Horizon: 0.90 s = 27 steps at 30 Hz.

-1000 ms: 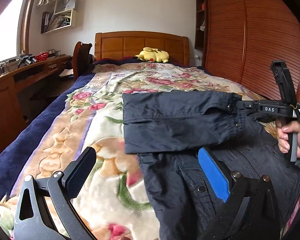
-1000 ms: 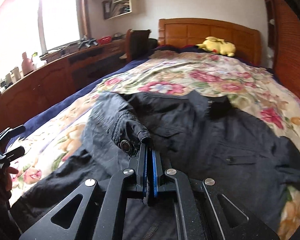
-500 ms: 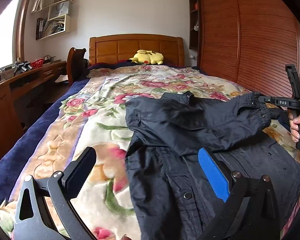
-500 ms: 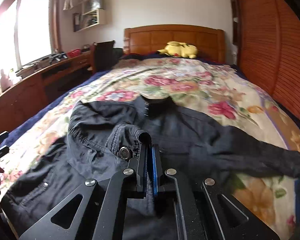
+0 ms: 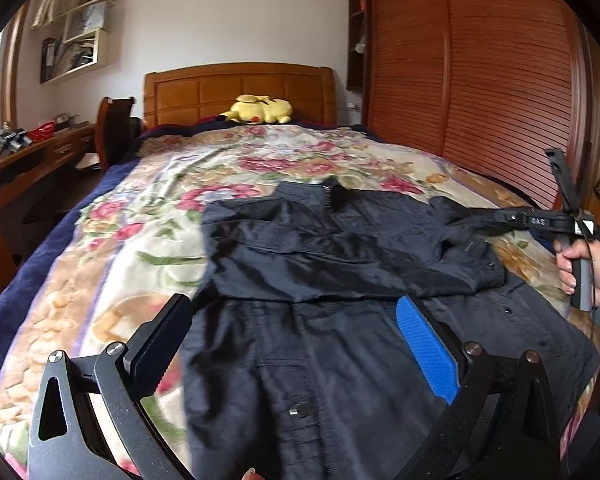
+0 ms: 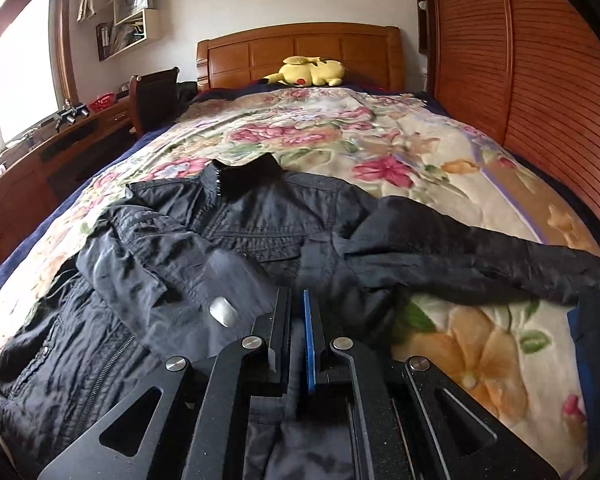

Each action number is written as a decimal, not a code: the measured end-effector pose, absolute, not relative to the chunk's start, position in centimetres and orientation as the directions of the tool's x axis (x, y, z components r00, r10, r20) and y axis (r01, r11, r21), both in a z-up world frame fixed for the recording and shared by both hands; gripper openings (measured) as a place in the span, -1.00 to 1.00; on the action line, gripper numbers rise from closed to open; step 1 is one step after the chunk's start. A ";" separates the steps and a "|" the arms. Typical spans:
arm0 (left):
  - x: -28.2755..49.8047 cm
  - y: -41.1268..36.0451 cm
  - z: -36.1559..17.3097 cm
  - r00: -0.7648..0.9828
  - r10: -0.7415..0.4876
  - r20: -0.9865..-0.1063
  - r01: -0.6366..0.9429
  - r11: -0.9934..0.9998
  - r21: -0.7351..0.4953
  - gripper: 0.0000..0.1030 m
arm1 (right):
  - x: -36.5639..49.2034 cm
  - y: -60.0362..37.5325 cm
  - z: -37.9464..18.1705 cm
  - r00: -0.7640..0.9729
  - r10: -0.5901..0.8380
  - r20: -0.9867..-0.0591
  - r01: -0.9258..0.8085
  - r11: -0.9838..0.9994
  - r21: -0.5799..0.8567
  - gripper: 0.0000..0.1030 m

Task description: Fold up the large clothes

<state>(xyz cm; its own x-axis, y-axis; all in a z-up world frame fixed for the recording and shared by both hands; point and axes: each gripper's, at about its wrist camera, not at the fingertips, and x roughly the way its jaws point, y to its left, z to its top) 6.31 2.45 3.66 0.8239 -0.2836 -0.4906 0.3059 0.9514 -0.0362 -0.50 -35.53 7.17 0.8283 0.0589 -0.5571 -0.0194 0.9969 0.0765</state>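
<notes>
A dark navy jacket (image 5: 320, 260) (image 6: 240, 220) lies front-up on the floral blanket, collar toward the headboard. One sleeve is folded across its chest, and the snap-button cuff (image 6: 220, 310) lies blurred just left of my right gripper (image 6: 296, 294). That gripper's jaws are opening with a narrow gap, and the cuff is outside them. In the left wrist view the right gripper (image 5: 480, 216) hovers at the jacket's right edge, held by a hand (image 5: 584, 264). The other sleeve (image 6: 480, 256) stretches out to the right. My left gripper (image 5: 292, 308) hangs wide open over the jacket's lower front, holding nothing.
The floral blanket (image 6: 380, 140) covers a bed with a wooden headboard (image 6: 300, 52). A yellow plush toy (image 6: 308, 70) lies at its head. A slatted wooden wardrobe (image 5: 480, 80) lines the right side. A desk (image 5: 28, 160) and chair (image 6: 156, 92) stand along the left.
My right gripper pulled the sleeve cuff across the jacket's chest, then its jaws parted and the cuff dropped out to the left. My left gripper shifted over the jacket and stayed open.
</notes>
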 end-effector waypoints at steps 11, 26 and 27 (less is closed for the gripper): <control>7.0 -3.6 1.7 0.781 -0.352 -0.516 0.386 0.922 -0.045 0.98 | 0.3 -40.4 6.8 0.829 -0.039 -0.559 0.057 0.998 0.016 0.06; 9.2 -8.3 -3.0 0.683 -0.356 -0.638 0.428 0.903 -0.046 0.98 | 4.0 -56.5 8.6 0.727 -0.272 -0.631 0.319 0.947 -0.042 0.17; 9.4 -8.4 -3.2 0.676 -0.353 -0.647 0.428 0.903 -0.045 0.98 | 4.3 -57.4 8.7 0.715 -0.290 -0.636 0.341 0.939 -0.045 0.17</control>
<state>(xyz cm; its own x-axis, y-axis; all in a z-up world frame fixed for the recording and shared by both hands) 9.36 -8.45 -3.24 0.6757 -0.3528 -0.6472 0.4280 0.9027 -0.0452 4.29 -57.45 8.67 0.7154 -0.2897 -0.6358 0.3405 0.9392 -0.0448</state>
